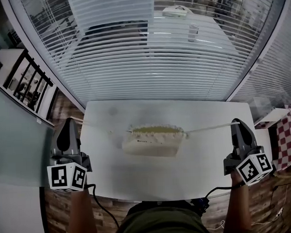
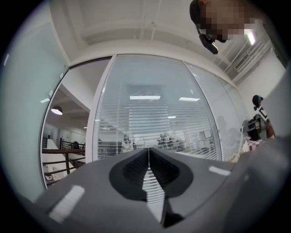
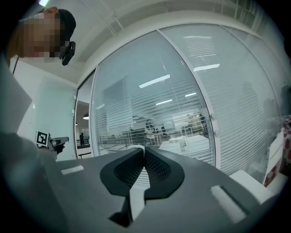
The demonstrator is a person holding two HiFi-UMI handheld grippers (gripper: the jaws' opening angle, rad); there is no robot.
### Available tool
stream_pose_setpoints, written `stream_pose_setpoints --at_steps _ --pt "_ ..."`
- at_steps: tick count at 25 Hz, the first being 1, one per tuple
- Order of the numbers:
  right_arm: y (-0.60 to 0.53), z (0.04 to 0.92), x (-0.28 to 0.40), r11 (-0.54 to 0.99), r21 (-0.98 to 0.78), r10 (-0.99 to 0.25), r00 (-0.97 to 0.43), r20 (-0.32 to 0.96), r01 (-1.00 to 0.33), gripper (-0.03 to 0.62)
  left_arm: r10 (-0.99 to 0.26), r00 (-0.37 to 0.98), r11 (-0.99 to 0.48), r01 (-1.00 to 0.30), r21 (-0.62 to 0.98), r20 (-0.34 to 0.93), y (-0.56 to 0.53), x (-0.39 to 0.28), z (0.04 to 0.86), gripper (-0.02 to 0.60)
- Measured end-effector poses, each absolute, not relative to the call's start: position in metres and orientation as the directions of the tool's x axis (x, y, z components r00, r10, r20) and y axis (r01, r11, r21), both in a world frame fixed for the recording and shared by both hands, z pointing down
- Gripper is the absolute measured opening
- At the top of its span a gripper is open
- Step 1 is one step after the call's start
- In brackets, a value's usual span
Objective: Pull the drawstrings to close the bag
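Cream cloth bag [image 1: 151, 140] lies mid-table [image 1: 139, 182], its gathered mouth running left to right, while the left gripper [image 1: 69, 122] at the left edge and the right gripper [image 1: 236, 122] at the right edge, about equally far, each pinch a drawstring: left drawstring [image 1: 100, 126] faint, right drawstring [image 1: 209, 128] taut, so I judge any further pull runs outward.

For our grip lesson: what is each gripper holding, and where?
Left gripper and right gripper each pinch a drawstring by its outer end, away from the bag.
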State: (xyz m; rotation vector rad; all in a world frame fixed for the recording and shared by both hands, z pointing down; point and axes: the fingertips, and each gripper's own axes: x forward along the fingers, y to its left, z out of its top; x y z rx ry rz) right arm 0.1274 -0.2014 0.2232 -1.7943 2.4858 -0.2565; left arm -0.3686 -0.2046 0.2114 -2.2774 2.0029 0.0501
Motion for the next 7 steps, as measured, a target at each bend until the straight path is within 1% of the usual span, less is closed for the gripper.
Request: stream_pose_setpoints --at_steps 7 --pt "-0.1996 0.2311 0.1267 0.306 -0.174 -0.946 -0.319 0.051 -0.936 0.014 -0.987 0.136 -0.132 -0.990 -0.048 -0.081 -0.2054 -0.3687 0.2213 0.006"
